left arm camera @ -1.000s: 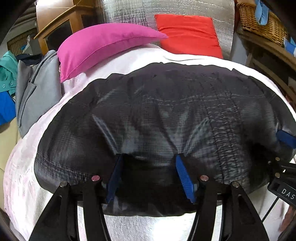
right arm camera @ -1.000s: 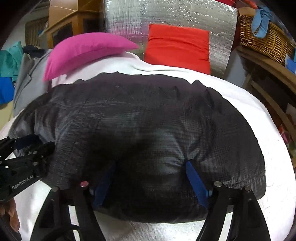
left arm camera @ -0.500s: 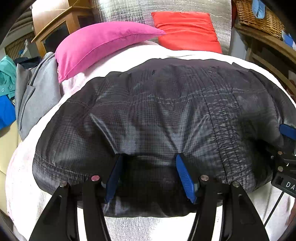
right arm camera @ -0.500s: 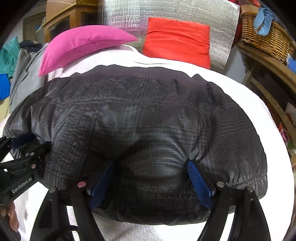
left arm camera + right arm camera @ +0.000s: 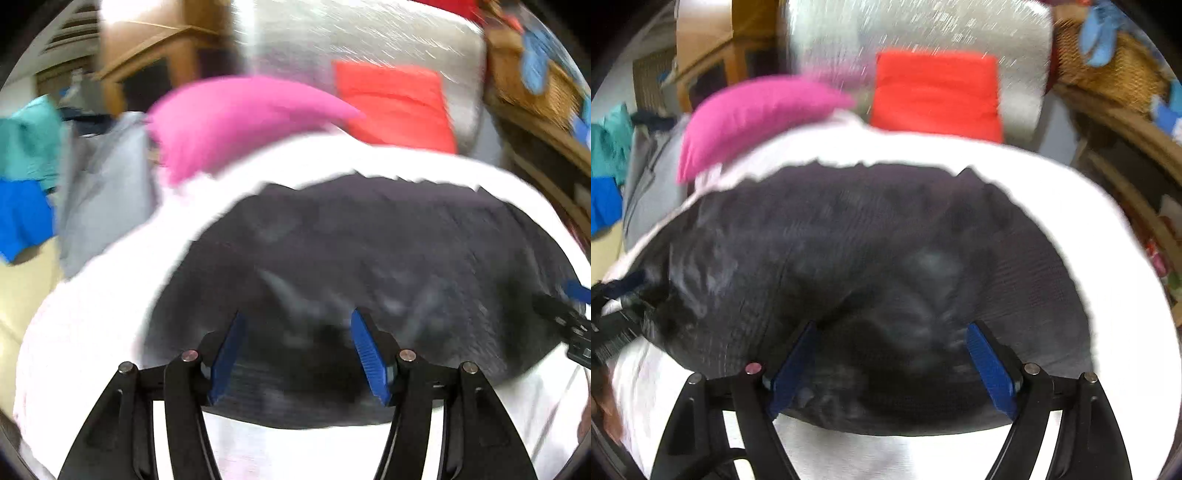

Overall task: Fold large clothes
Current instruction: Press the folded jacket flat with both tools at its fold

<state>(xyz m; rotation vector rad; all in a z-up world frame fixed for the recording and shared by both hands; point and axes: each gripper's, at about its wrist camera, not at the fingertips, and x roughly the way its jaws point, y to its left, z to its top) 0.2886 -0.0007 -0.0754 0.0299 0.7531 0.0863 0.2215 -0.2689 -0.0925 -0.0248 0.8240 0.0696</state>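
A black quilted jacket [image 5: 369,240] lies spread over a white bed cover [image 5: 92,314]. My left gripper [image 5: 297,317] has its blue pads pressed on a thick bunch of the jacket's near edge, with creases running out from them. My right gripper [image 5: 892,326] holds the same near edge of the jacket [image 5: 868,229] further right, its jaws wide around the puffy fabric. Each gripper shows at the rim of the other's view: the right gripper [image 5: 569,321] and the left gripper [image 5: 613,306]. Both views are blurred by motion.
A pink pillow [image 5: 240,118] and a red cushion [image 5: 395,107] lie at the bed's far end, before a silver padded board. A grey garment [image 5: 103,184] and teal and blue clothes [image 5: 26,147] pile up left. A wicker basket [image 5: 1115,70] stands on wooden shelves right.
Both grippers have risen and drawn back, keeping the jacket's near edge between their pads. The jacket's far edge and the pillows sit lower in both views now.
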